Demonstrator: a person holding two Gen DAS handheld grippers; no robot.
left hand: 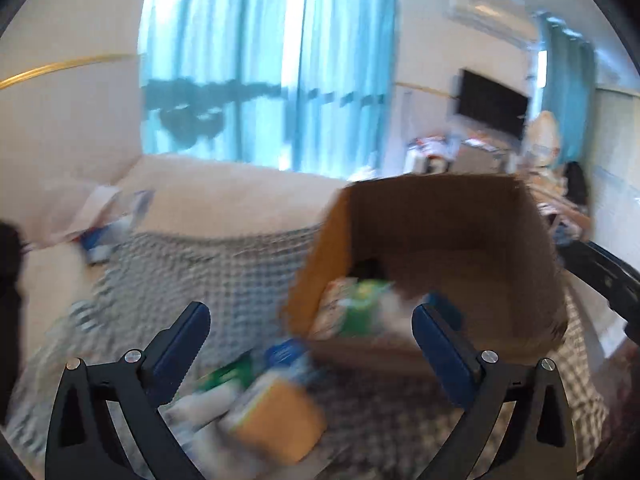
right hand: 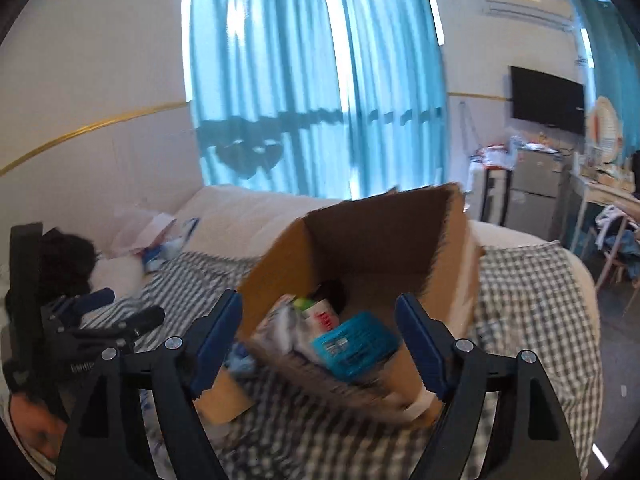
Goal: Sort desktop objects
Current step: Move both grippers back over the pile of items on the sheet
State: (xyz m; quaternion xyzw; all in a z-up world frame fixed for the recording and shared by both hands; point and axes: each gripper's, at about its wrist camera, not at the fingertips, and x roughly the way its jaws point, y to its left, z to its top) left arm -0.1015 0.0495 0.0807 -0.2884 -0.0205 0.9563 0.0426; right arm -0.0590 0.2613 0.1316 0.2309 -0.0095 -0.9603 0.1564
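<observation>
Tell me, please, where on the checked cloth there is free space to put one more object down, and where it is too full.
The checked cloth is bare to the right of the cardboard box, and also left of the box, toward the pillows. It is crowded in front of the box's left corner, where loose packets lie. The box already holds several items.

A cardboard box (right hand: 452, 236) sits on the checked cloth (right hand: 532, 292); packets (right hand: 354, 344) lie inside it, more packets (left hand: 276, 412) near its left.
</observation>
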